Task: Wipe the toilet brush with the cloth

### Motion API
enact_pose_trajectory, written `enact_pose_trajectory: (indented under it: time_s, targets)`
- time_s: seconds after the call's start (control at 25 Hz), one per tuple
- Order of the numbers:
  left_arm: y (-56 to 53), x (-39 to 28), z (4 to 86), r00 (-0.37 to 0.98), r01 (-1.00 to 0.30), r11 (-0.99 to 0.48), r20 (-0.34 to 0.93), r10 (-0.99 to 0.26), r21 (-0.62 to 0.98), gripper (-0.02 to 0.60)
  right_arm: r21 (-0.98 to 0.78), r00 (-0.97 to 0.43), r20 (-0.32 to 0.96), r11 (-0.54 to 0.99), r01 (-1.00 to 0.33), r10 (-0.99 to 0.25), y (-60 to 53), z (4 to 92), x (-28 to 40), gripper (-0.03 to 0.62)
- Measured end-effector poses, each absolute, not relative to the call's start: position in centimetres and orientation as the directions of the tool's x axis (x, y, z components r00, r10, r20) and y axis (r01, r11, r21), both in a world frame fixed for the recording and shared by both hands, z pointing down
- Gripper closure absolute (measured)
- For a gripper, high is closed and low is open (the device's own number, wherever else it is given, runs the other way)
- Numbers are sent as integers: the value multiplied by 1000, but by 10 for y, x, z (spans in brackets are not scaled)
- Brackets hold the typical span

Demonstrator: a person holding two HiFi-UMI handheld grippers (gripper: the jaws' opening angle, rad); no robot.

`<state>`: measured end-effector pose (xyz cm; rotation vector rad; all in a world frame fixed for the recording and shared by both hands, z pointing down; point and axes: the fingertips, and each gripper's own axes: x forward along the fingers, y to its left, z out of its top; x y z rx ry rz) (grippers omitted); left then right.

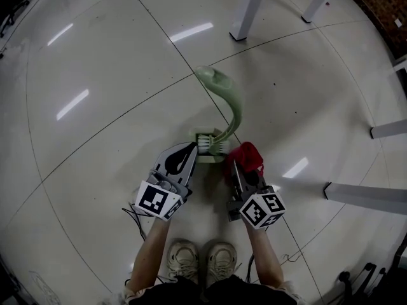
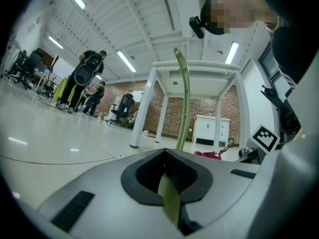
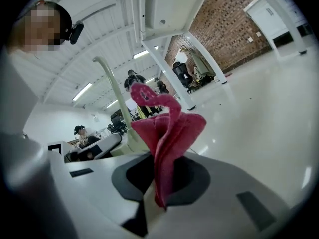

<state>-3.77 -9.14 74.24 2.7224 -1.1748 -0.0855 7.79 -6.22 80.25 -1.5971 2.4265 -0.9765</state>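
A pale green toilet brush (image 1: 224, 110) hangs over the floor, its white bristled head (image 1: 208, 143) low and its curved handle running away from me. My left gripper (image 1: 189, 147) is shut on a thin green edge of the brush (image 2: 169, 199); the handle (image 2: 182, 101) rises straight beyond the jaws. A red cloth (image 1: 245, 155) sits just right of the brush head, bunched up and pinched in my shut right gripper (image 1: 238, 168). In the right gripper view the red cloth (image 3: 167, 132) stands up from the jaws, with the green handle (image 3: 112, 91) to its left.
White table legs (image 1: 248, 10) stand on the glossy tiled floor ahead, and more white legs (image 1: 365, 197) lie to the right. The person's shoes (image 1: 200, 259) are below the grippers. Cables trail at the lower right. People and office chairs (image 2: 88, 83) are far off.
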Motion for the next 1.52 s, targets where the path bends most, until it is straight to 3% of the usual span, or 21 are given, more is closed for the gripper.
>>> enact_pose_trajectory:
  time_s: [0.28, 0.44, 0.56, 0.6, 0.72, 0.88, 1.0, 1.52]
  targets:
    - [-90, -39, 742, 695, -710, -682, 18, -719, 177, 578, -536, -472, 271, 276, -798, -839, -52, 800, 70, 563]
    - [-88, -52, 736, 737, -652, -726, -44, -674, 218, 573, -519, -469, 279, 280, -808, -838, -53, 800, 70, 563]
    - [-82, -47, 740, 829, -542, -809, -17, -560, 228, 292, -522, -477, 278, 286, -804, -834, -54, 801, 70, 563]
    - [-80, -44, 742, 849, -518, -830, 4, -529, 204, 240, -524, -479, 277, 287, -802, -833, -54, 802, 70, 563]
    - [-81, -40, 745, 888, -458, -876, 35, -458, 152, 204, -516, -483, 280, 295, -805, -829, -55, 802, 70, 563]
    - [-87, -35, 730, 937, -344, -928, -1, -348, 144, 204, -507, -482, 288, 295, -810, -827, -55, 802, 66, 563]
    - [-88, -25, 732, 963, -268, -958, 47, -264, 107, 177, -505, -479, 289, 293, -812, -829, -58, 801, 67, 563]
    - [-91, -13, 756, 968, -243, -958, 100, -230, 151, 153, -478, -485, 302, 310, -822, -821, -54, 799, 53, 563]
